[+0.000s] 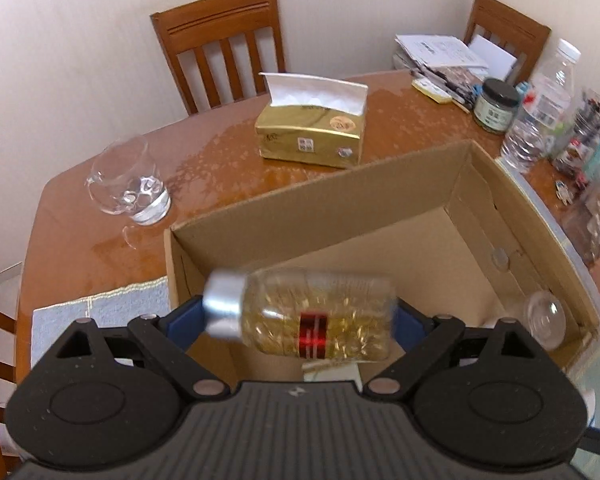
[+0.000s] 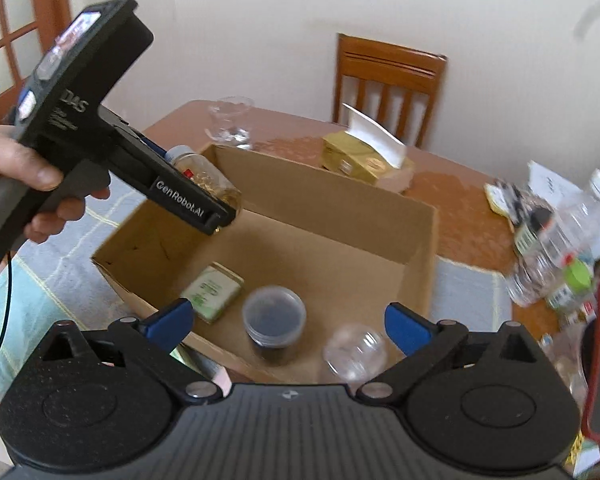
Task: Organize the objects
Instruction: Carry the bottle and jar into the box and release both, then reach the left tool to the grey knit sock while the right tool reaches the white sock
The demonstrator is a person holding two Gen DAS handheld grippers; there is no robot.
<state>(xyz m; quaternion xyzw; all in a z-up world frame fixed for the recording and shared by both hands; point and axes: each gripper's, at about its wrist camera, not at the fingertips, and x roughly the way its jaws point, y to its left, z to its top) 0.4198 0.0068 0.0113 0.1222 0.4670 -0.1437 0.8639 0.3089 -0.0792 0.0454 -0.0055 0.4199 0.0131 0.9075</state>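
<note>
Left wrist view: my left gripper [image 1: 300, 316] clasps a capsule bottle [image 1: 300, 316] sideways, silver cap leftward, above the cardboard box [image 1: 320, 196] on the wooden surface [image 1: 228, 148]. Right wrist view: my right gripper [image 2: 288, 320] hangs released over the box, holding nothing; inside lie a green tin [image 2: 212, 292], a dark lidded tub [image 2: 274, 324] and a clear jar [image 2: 354, 354]. A gold tissue box [image 1: 310, 136] and a glass [image 1: 128, 184] stand beyond.

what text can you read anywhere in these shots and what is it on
"GenRobot.AI": on the finger of the left gripper, seen from the right wrist.
"DAS": on that gripper's black body, above the handle.
Too small or blurred to read: labels on the gold tissue box, dark-lidded jar, water bottle, green tin, papers, and the capsule bottle red band.
</note>
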